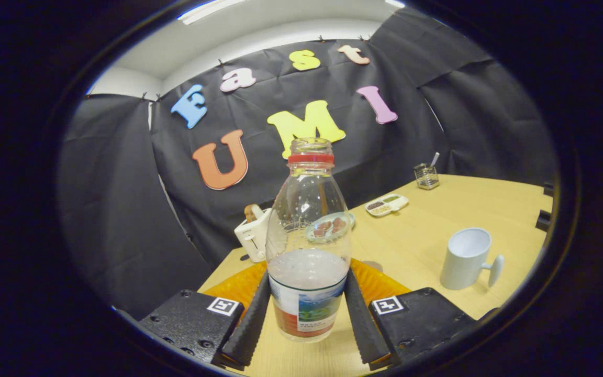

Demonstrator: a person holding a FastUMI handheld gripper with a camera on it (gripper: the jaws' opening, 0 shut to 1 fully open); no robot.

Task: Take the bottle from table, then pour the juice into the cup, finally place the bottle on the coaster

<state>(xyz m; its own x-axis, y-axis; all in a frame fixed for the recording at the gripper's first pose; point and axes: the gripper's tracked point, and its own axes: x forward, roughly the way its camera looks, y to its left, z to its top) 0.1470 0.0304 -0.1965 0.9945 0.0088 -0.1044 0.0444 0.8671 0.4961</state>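
Gripper view: the gripper (pixel 306 309) clamps a clear, uncapped bottle (pixel 308 241) between both fingers. Pale juice fills its lower part.

A staged recording booth inside an office-like room. Black cloth (pixel 123 209) is pinned up as walls around a pale wooden counter (pixel 437 220); above the cloth show a plain white wall and a ceiling strip light (pixel 212 10). Kitchen props sit on the counter: a toaster (pixel 252 235), a snack tray (pixel 387 204), a mug (pixel 466 258).
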